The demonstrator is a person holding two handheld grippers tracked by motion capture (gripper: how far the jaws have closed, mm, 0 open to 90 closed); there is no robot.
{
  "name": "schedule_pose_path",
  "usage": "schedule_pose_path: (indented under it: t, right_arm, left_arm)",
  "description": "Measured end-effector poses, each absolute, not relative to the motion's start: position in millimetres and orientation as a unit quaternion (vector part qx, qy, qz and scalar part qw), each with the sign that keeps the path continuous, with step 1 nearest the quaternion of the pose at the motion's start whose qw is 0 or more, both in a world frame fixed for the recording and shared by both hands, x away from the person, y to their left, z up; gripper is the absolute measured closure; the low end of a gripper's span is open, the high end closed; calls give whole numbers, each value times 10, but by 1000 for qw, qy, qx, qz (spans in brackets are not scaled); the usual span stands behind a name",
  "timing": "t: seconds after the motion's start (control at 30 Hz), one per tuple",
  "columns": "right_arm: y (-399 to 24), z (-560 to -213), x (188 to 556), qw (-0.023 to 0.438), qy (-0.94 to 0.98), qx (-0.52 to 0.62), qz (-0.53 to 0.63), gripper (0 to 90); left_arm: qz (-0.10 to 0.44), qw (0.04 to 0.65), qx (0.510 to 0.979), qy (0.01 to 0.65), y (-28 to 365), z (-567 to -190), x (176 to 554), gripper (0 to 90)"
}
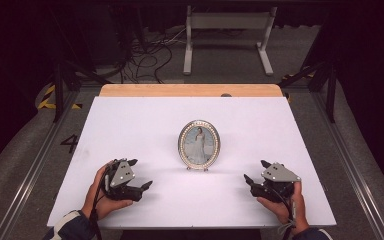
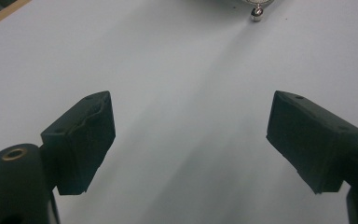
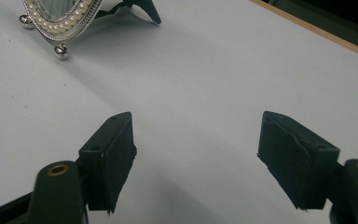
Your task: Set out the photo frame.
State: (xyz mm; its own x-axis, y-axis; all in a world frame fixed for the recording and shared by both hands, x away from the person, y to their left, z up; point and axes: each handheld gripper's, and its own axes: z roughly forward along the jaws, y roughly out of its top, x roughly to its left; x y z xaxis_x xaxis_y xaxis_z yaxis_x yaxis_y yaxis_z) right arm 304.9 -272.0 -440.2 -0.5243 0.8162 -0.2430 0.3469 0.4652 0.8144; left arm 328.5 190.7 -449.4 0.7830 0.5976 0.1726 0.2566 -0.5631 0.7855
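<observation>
Two grippers idle, nothing grasped. Largest first: white table top (image 1: 130, 130), wooden edge strip (image 1: 190, 90) along far side, behind photo frame (image 1: 199, 144). Beyond that: dark room, grey floor, tangled cables (image 1: 145, 55), white stand legs (image 1: 227, 35), yellow-black floor tape (image 1: 47, 97).

Frame: oval, pearl-rimmed, standing upright on ball feet (image 3: 61, 52), rear prop (image 3: 144, 9) out behind, approx. mid-table. Untouched.

L gripper (image 1: 142, 175): near side and left of frame, well apart from it, jaws spread wide, held in left hand (image 1: 102, 197). One ball foot seen ahead in left gripper view.

R gripper (image 1: 255, 172): near side and right of frame, well apart, jaws spread wide, resting in right hand (image 1: 285, 205).

Progress, judged: at start; no contact w/ frame. Remaining: approach, grasp, whatever handling follows. All work outstanding.
</observation>
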Motion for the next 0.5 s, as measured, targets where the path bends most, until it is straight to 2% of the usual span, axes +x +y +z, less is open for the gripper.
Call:
schedule_pose_path:
  t: [0.2,0.5]
  right_arm:
    - [-2852,-4436,2983,327,787,378,361,258]
    - [-3031,-4485,2923,330,778,402,353,243]
  left_arm:
    - [235,383,852,269,2111,-4532,3221,128]
    - [230,392,833,316,2471,-4603,3173,117]
